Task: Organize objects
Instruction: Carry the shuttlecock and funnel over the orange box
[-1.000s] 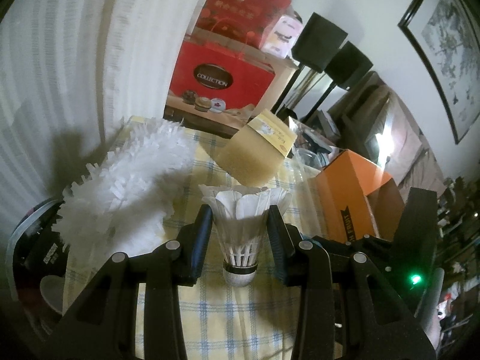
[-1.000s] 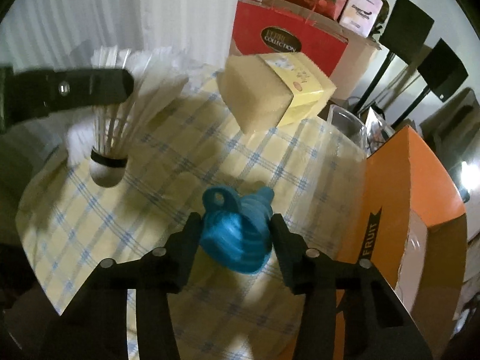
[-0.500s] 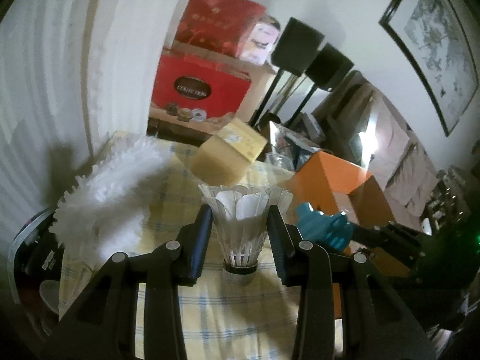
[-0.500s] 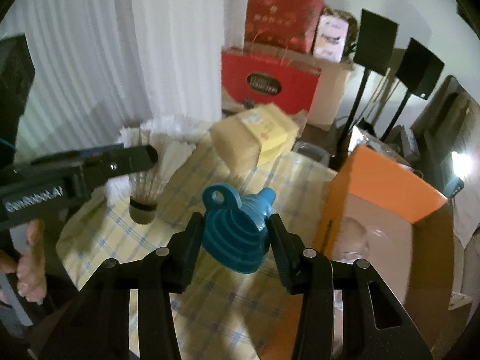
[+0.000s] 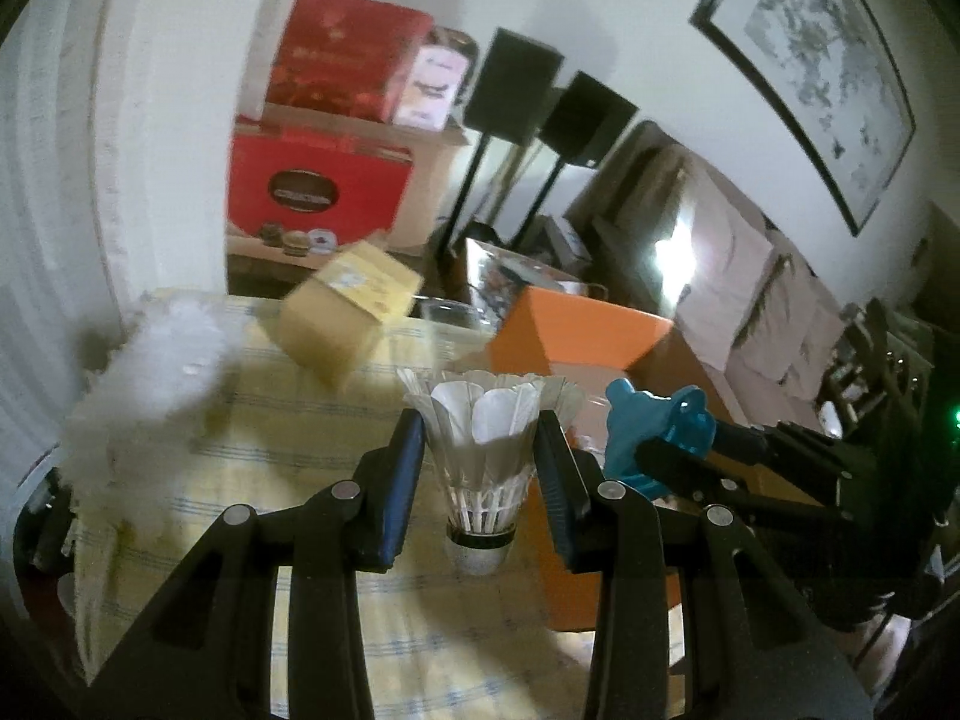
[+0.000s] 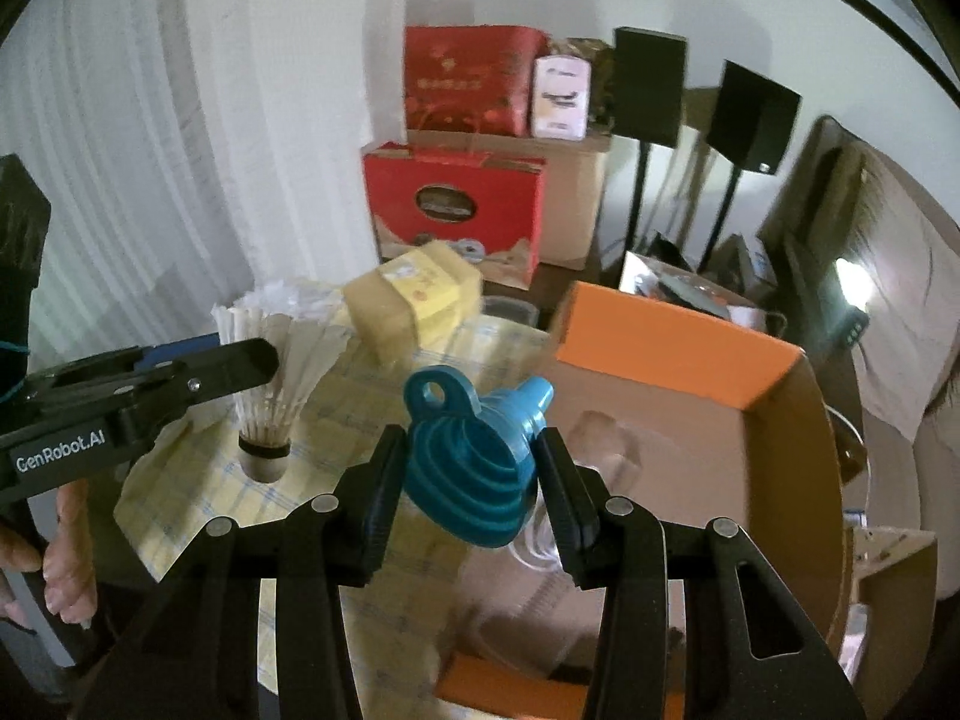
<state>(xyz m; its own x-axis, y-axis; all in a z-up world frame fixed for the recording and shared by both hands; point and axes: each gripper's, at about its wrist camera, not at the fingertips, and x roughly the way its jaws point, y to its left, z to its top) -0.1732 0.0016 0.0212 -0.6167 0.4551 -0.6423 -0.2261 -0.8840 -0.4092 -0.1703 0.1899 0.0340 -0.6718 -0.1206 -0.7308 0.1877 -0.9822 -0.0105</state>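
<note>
My left gripper (image 5: 480, 474) is shut on a white feather shuttlecock (image 5: 485, 450), held upright above the yellow checked tablecloth (image 5: 312, 438). The shuttlecock (image 6: 276, 372) and the left gripper (image 6: 240, 363) also show at the left of the right wrist view. My right gripper (image 6: 471, 468) is shut on a blue collapsible funnel (image 6: 474, 450), held over the near edge of an open orange cardboard box (image 6: 678, 348). The funnel (image 5: 654, 426) and right gripper (image 5: 660, 456) appear at the right of the left wrist view, above the orange box (image 5: 576, 330).
A yellow sponge block (image 6: 414, 300) and a white fluffy duster (image 5: 150, 396) lie on the table. A clear container (image 6: 510, 309) stands behind the sponge. Red gift boxes (image 6: 456, 210) and black speaker stands (image 6: 648, 84) are at the back. A person's hand (image 6: 66, 546) holds the left gripper.
Both grippers have lifted higher above the table with their objects. The right gripper with the funnel has moved right, over the orange box.
</note>
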